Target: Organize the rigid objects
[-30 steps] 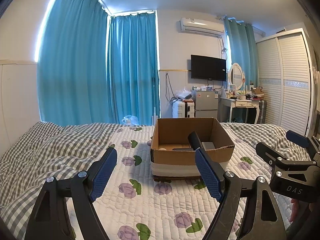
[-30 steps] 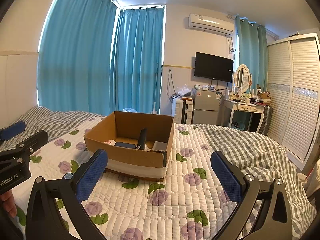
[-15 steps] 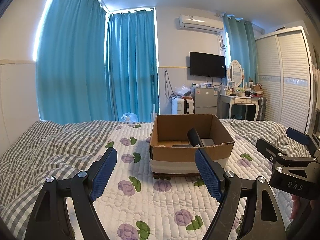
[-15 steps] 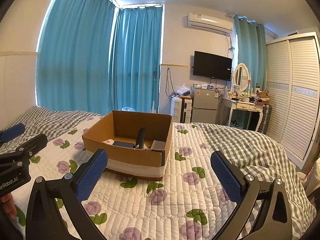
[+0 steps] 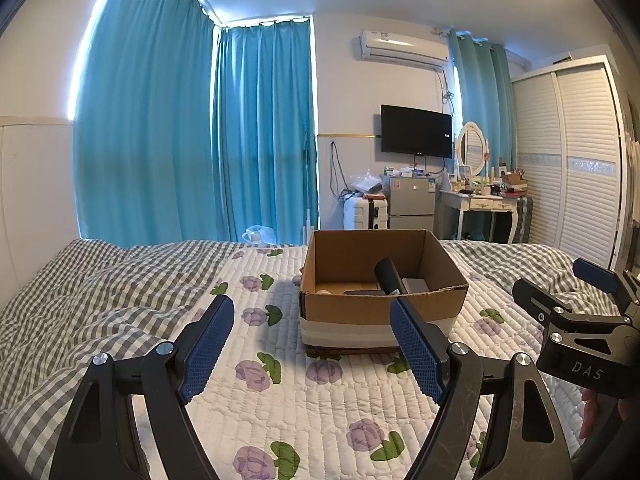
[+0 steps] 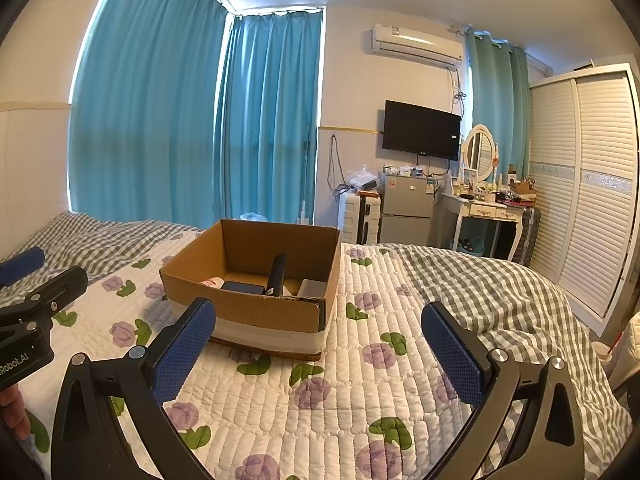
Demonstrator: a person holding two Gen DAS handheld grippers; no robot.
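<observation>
The cardboard box (image 6: pixel 256 280) on the bed (image 6: pixel 360 380) holds a black remote (image 6: pixel 277 274) leaning among flat items; both grippers' jaws released, empty.

Teal curtains (image 5: pixel 192 140) cover the windows on the left and far walls. An air conditioner (image 5: pixel 404 49) hangs high on the far wall, with a black television (image 5: pixel 416 131) below it. Under the television stand a small grey fridge (image 5: pixel 412 202) and a white suitcase (image 5: pixel 364 213). To the right (crowded with small items) is a white dressing table (image 6: pixel 486 209) with an oval mirror (image 6: pixel 480 152), then a louvred white wardrobe (image 6: pixel 588 184).
</observation>
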